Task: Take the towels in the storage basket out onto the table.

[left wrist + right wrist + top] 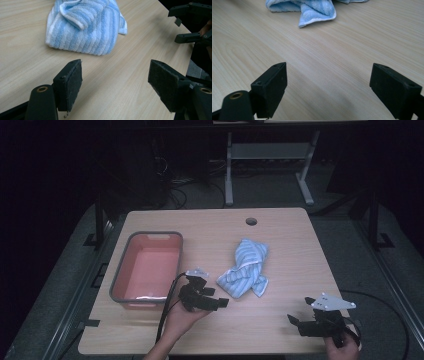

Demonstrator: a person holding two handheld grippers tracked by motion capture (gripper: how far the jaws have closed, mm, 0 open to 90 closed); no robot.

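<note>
Dim high view, dark surroundings, brightly lit table (280, 232), soft shadows, gripper views sharp

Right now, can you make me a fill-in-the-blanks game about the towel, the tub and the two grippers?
1. The towel has blue and ____ stripes.
2. The tub stands to the ____ of the towel in the high view.
3. Both grippers, left and right, have jaws that are ____.
4. The gripper nearer the towel is the ____ one.

Missing words: white; left; open; left

Dim room, grey floor (70, 270), white desk frame (270, 155) behind.
</note>
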